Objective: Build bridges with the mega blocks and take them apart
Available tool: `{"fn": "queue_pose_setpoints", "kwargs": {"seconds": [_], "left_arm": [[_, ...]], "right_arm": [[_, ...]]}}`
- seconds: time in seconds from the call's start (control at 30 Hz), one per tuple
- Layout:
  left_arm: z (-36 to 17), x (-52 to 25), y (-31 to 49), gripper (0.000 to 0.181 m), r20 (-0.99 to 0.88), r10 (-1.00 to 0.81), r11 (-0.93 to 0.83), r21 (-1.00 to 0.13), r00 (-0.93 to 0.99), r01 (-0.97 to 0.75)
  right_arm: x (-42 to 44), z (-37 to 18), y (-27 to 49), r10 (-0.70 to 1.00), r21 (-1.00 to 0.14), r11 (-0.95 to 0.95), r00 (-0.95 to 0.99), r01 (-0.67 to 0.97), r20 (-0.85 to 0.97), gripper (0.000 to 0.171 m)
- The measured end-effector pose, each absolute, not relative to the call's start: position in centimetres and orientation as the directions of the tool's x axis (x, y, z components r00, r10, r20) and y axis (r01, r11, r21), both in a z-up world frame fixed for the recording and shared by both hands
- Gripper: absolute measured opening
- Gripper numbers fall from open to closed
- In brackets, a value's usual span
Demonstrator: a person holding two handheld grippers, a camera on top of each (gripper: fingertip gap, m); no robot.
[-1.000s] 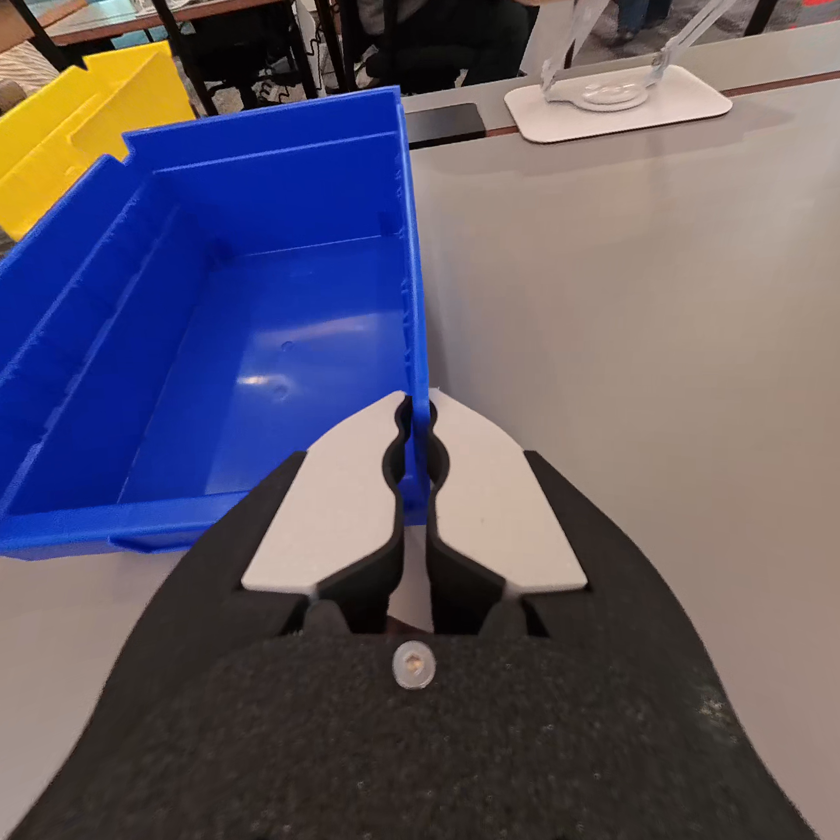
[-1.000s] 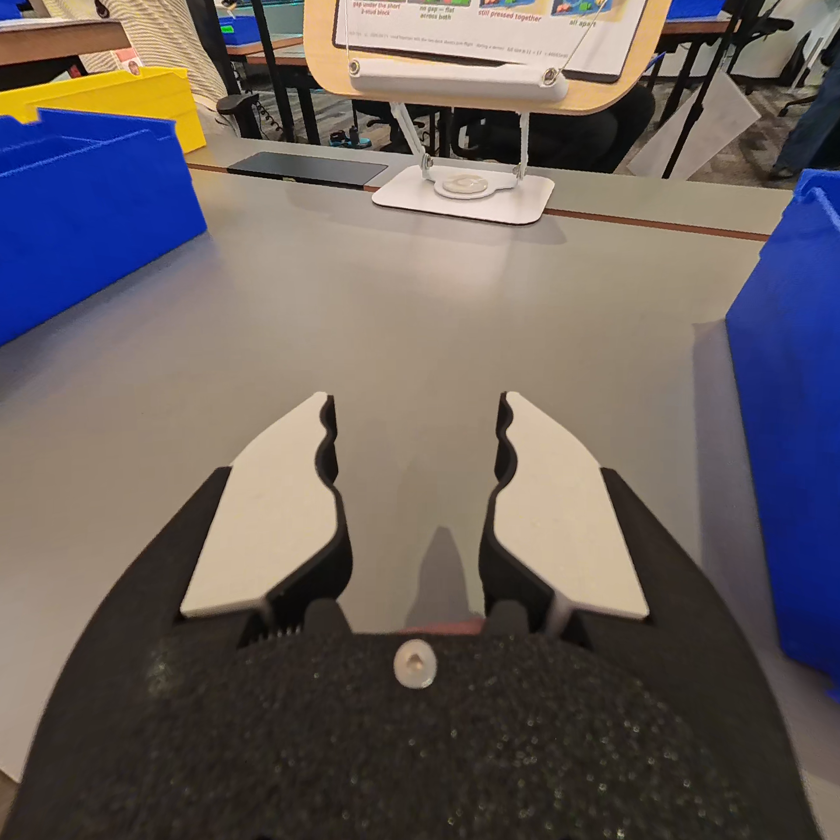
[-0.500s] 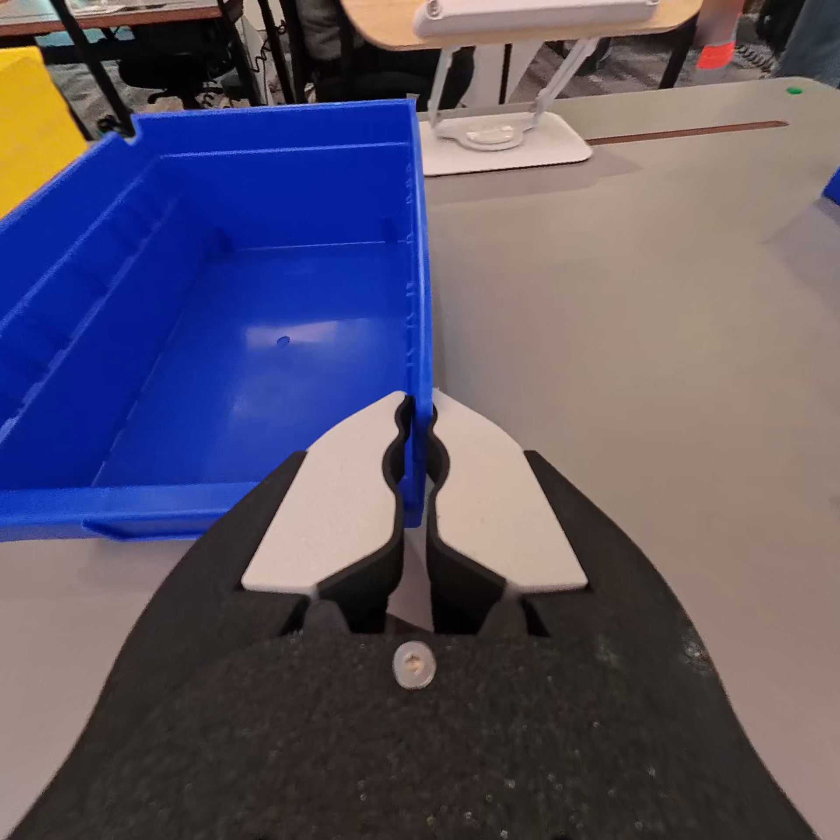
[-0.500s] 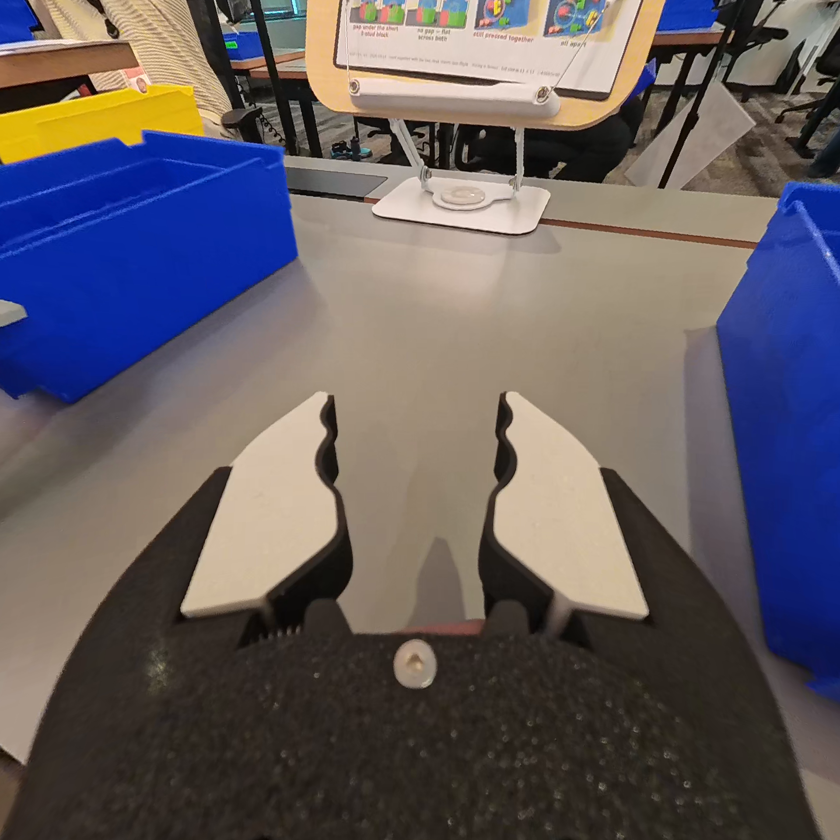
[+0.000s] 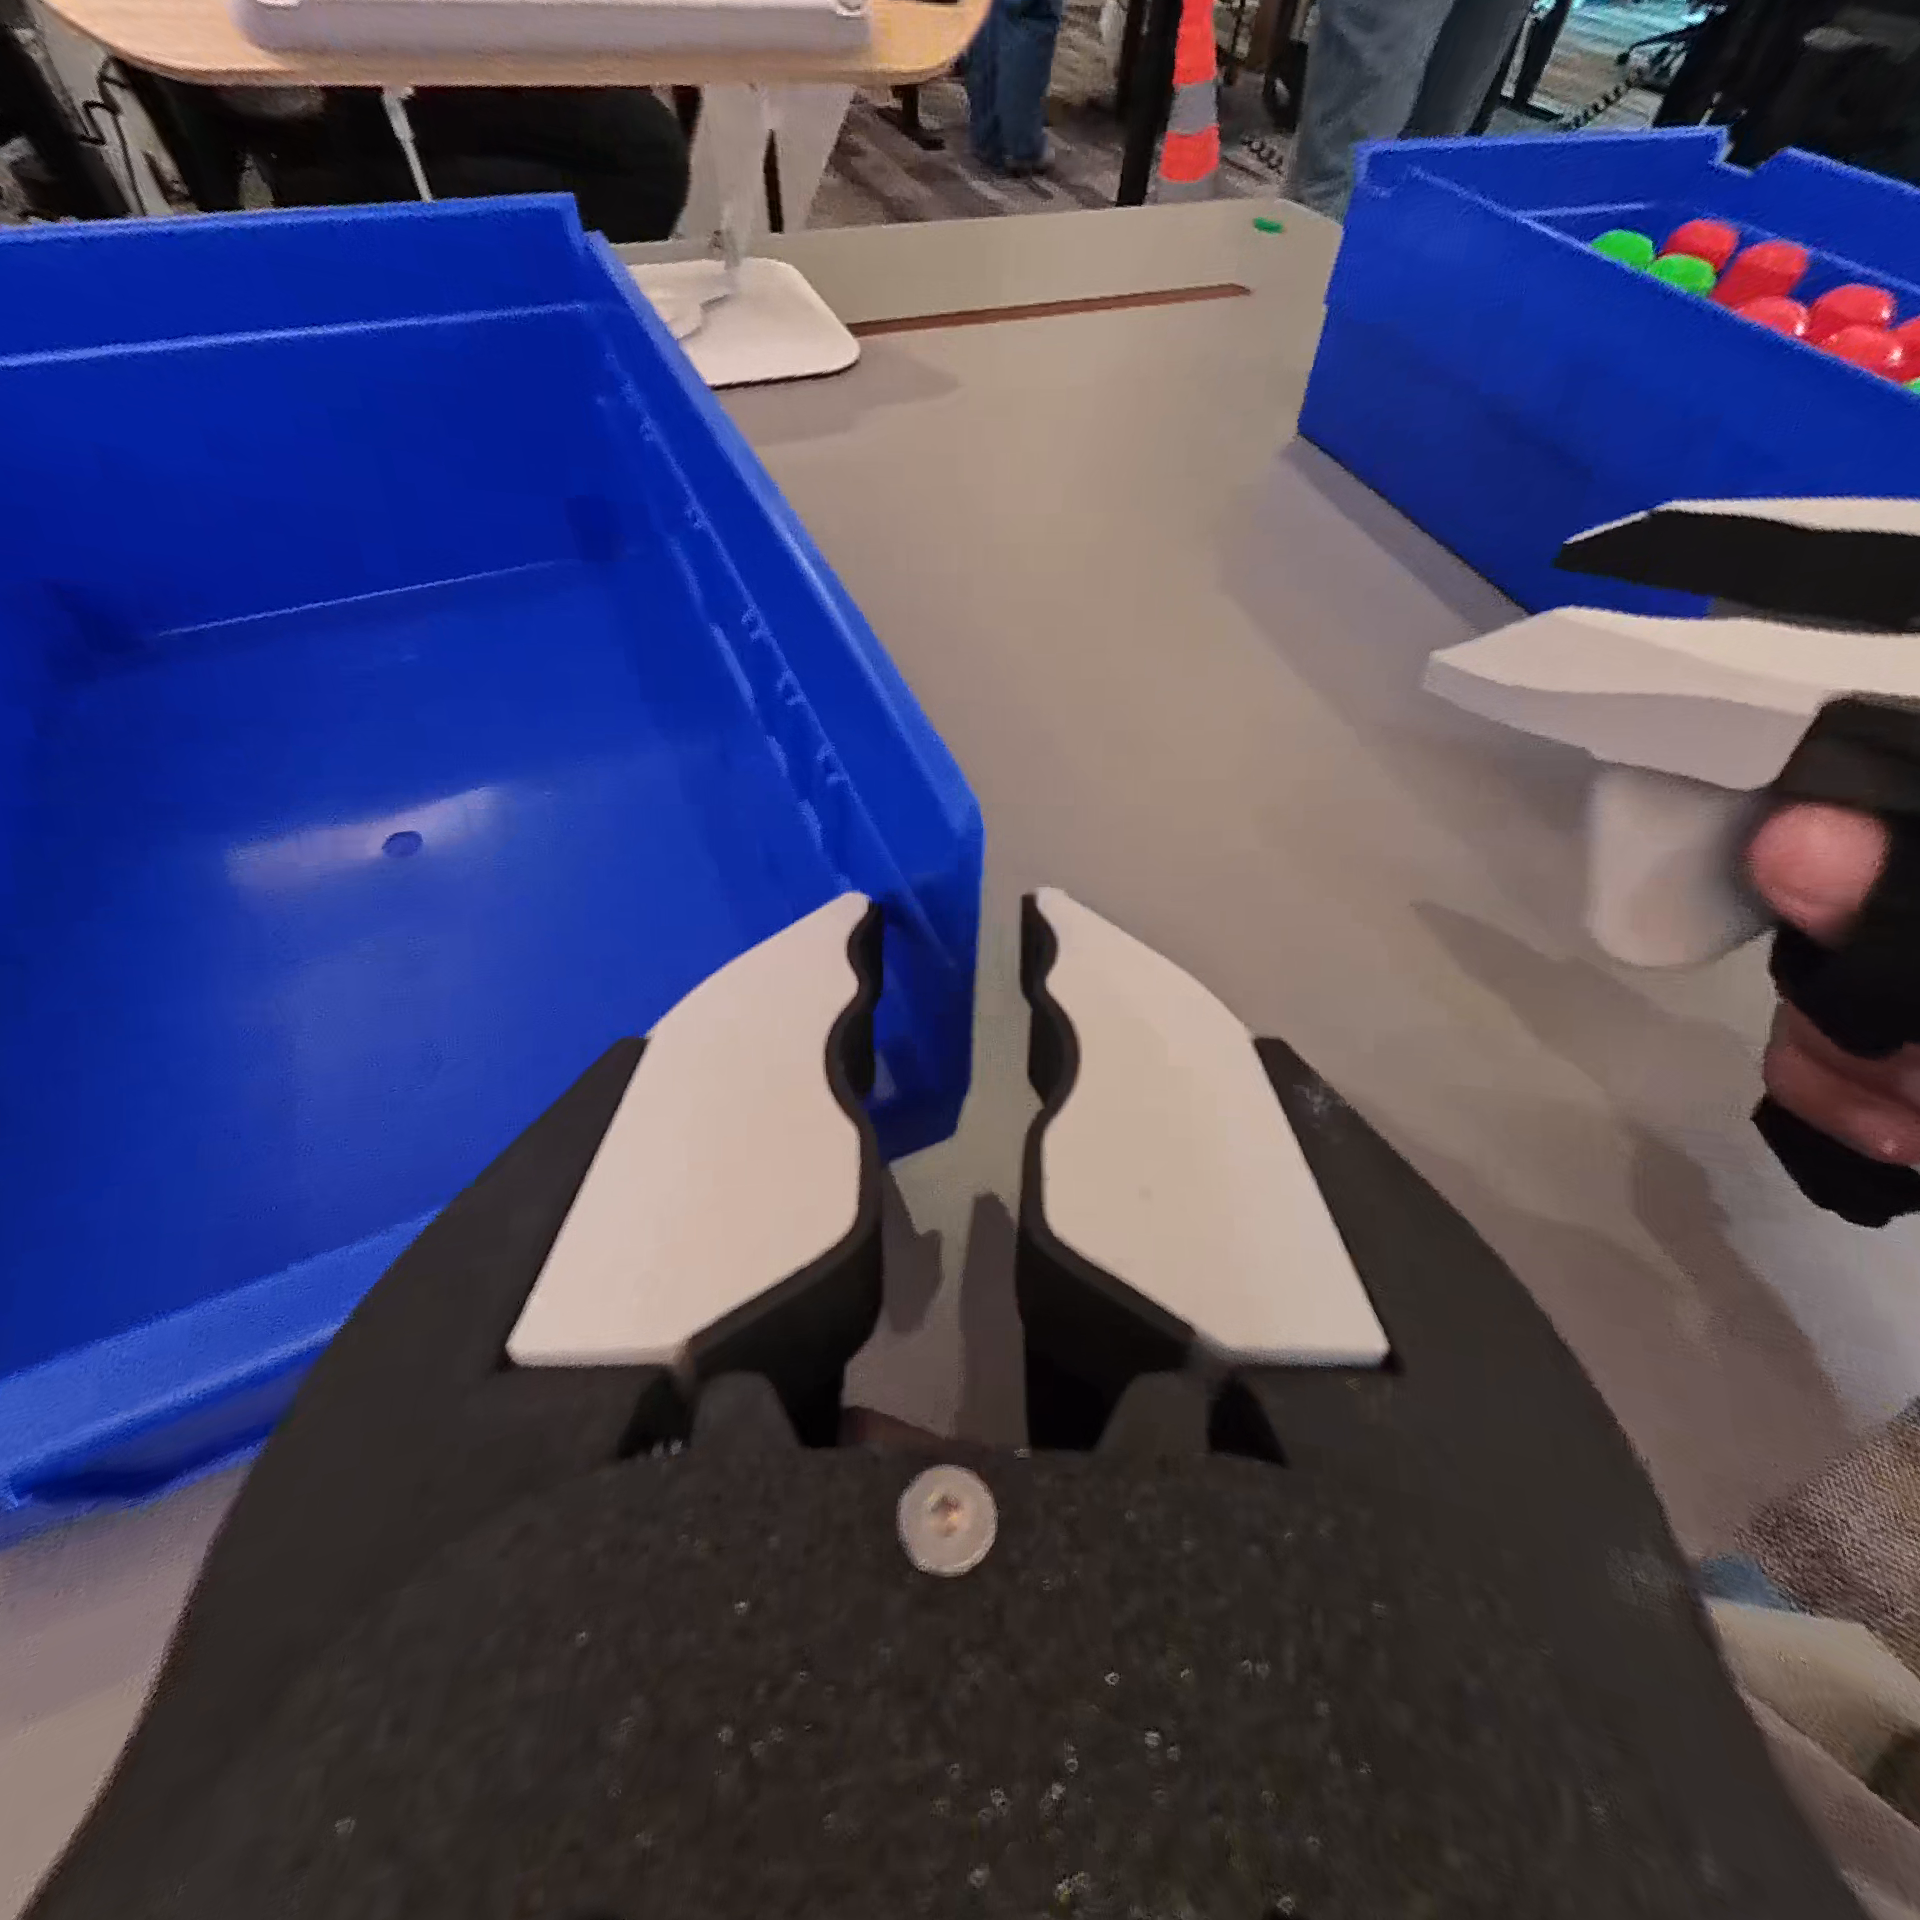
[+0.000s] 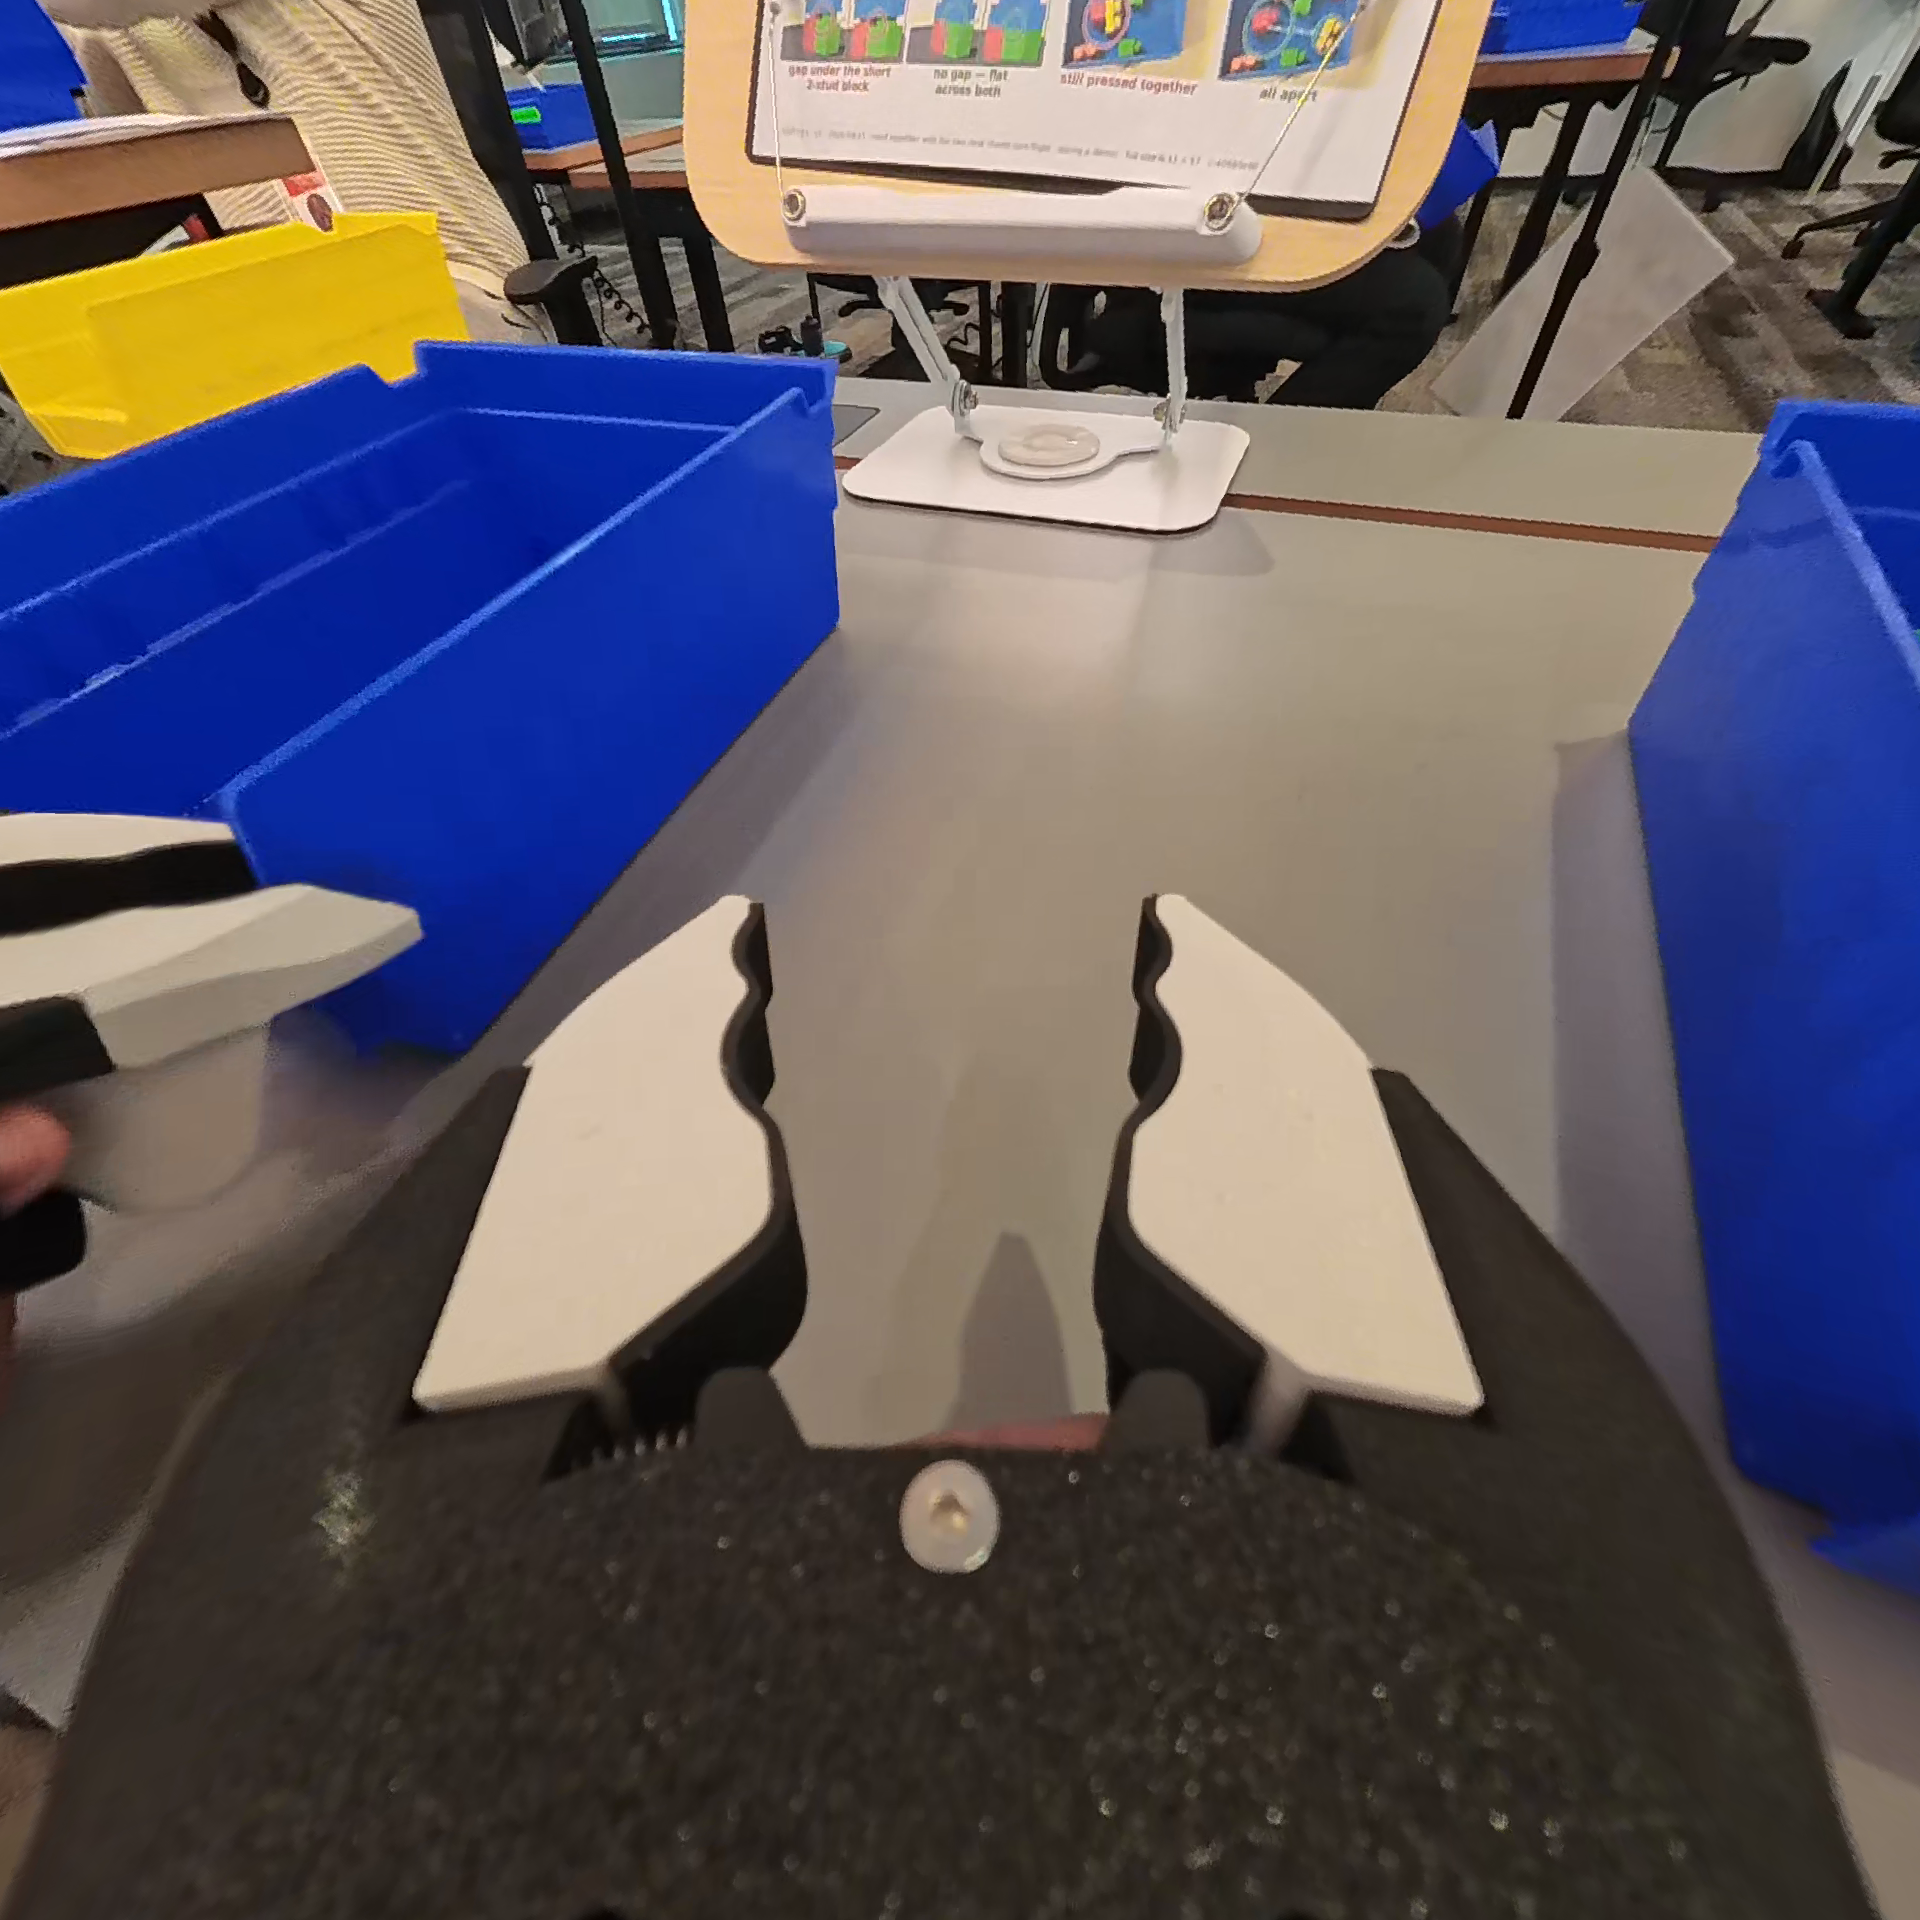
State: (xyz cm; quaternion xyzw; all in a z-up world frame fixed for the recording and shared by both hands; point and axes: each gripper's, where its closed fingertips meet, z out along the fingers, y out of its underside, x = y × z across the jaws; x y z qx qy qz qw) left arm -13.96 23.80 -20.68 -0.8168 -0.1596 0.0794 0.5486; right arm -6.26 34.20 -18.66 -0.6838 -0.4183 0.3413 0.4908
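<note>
My left tongs (image 5: 951, 925) have let go of the empty blue bin (image 5: 364, 727): a second ago they were clenched on its right wall, and now the jaws stand parted with that wall's near corner just left of the gap, apart from both pads. The bin has also swung closer to the middle of the desk (image 5: 1143, 623). My right tongs (image 6: 951, 925) are as before, spread wide over bare desk, grasping nothing.

I judge the bin placement done, so both tongs are free to fetch blocks; no bridge is begun.

The mega blocks (image 5: 1766, 286) lie in the second blue bin (image 5: 1558, 416), well off to the right of my left tongs. Only red and green studs show above its rim, cut by the frame edge, so I cannot count them. From the right wrist view that bin (image 6: 1787, 935) shows only its outer wall, contents hidden.
</note>
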Motion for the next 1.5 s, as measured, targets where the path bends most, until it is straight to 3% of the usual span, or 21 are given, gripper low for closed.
{"fn": "queue_pose_setpoints", "kwargs": {"seconds": [0.13,0.3,0.47,0.6,0.67,0.73,0.83,1.5], "left_arm": [[-18.9,-13.8,22.1,0.027,0.036,0.341,-0.314,-0.937,0.939,0.15],[-15.9,-21.1,15.3,0.026,-0.117,0.536,-0.291,-0.955,0.836,0.053],[-17.0,-28.3,10.2,0.05,-0.059,0.635,-0.331,-0.922,0.77,0.203],[-19.6,-30.4,10.1,0.053,-0.042,0.629,-0.39,-0.881,0.777,0.267],[-20.4,-30.6,10.6,0.048,-0.039,0.611,-0.412,-0.869,0.791,0.276],[-20.8,-30.5,11.2,0.019,-0.035,0.58,-0.429,-0.863,0.814,0.269],[-20.7,-30.8,11.4,0.005,-0.016,0.578,-0.423,-0.861,0.816,0.283],[-20.8,-26.0,18.7,0.007,0.036,0.484,-0.448,-0.848,0.875,0.282]], "right_arm": [[-6.2,-18.6,34.2,0.907,-0.956,-0.17,0.416,0.237,-0.058,0.067],[-6.8,-18.7,33.4,0.918,-0.953,-0.168,0.392,0.252,-0.058,0.067],[-8.3,-19.4,31.4,0.938,-0.945,-0.132,0.346,0.3,-0.021,0.068],[-7.9,-19.2,32.1,0.929,-0.944,-0.112,0.369,0.311,0.011,0.068],[-7.4,-18.9,32.8,0.922,-0.945,-0.122,0.388,0.302,0.005,0.068],[-7.0,-18.5,33.3,0.914,-0.948,-0.123,0.405,0.293,0.006,0.068],[-6.7,-18.3,33.7,0.908,-0.949,-0.113,0.418,0.295,0.022,0.068],[-6.1,-18.9,34.7,0.902,-0.941,-0.141,0.431,0.307,0.006,0.068]]}}
